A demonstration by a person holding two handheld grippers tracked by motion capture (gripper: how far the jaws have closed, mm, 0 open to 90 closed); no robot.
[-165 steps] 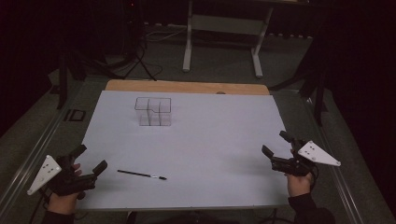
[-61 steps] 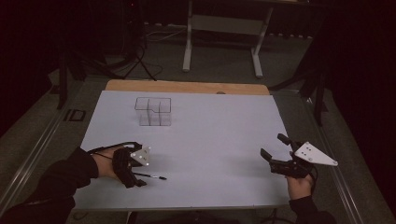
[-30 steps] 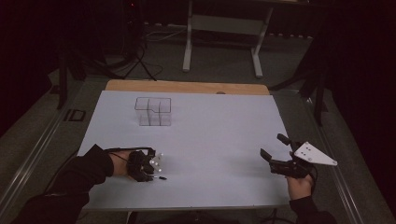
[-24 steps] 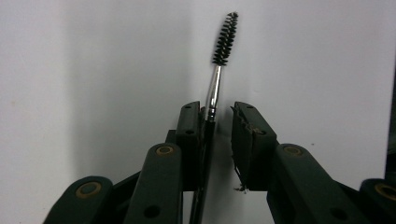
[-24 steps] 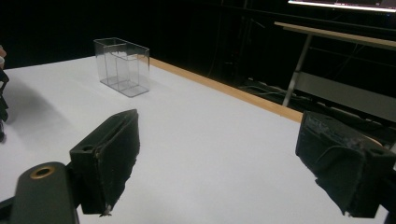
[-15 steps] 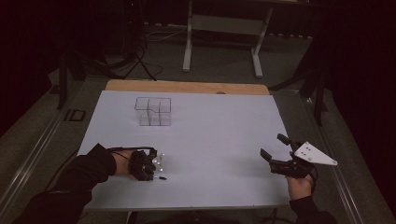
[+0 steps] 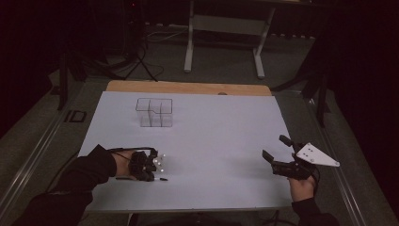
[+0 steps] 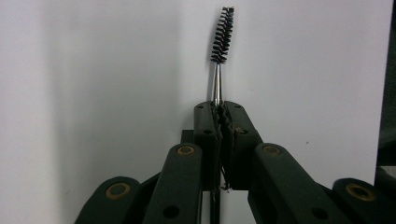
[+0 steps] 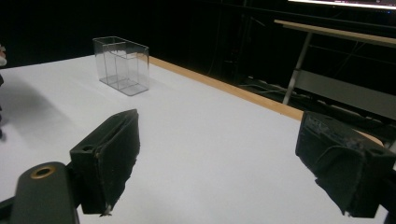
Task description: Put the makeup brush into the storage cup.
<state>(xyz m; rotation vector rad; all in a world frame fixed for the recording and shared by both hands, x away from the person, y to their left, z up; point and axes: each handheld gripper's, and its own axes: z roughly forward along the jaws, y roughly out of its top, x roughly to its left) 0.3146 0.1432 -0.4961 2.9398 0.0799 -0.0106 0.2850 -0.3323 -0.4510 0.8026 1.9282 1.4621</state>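
A thin brush with a metal stem and black bristles lies on the white table top. My left gripper is shut on its stem, the bristle end poking out past the jaws. In the high view that left gripper is low at the near left of the table, with the brush sticking out to the right. A clear plastic organiser box with compartments stands at the back left; it appears as the clear box in the right gripper view. My right gripper hovers open at the near right, holding nothing.
A wooden strip runs along the table's far edge. Beyond it on the floor stand a white table frame and a dark stand with cables. Metal rails flank the table on both sides.
My left gripper came in from the near left corner to the brush, lowered over it and shut on its stem. The right gripper stayed where it was, open.
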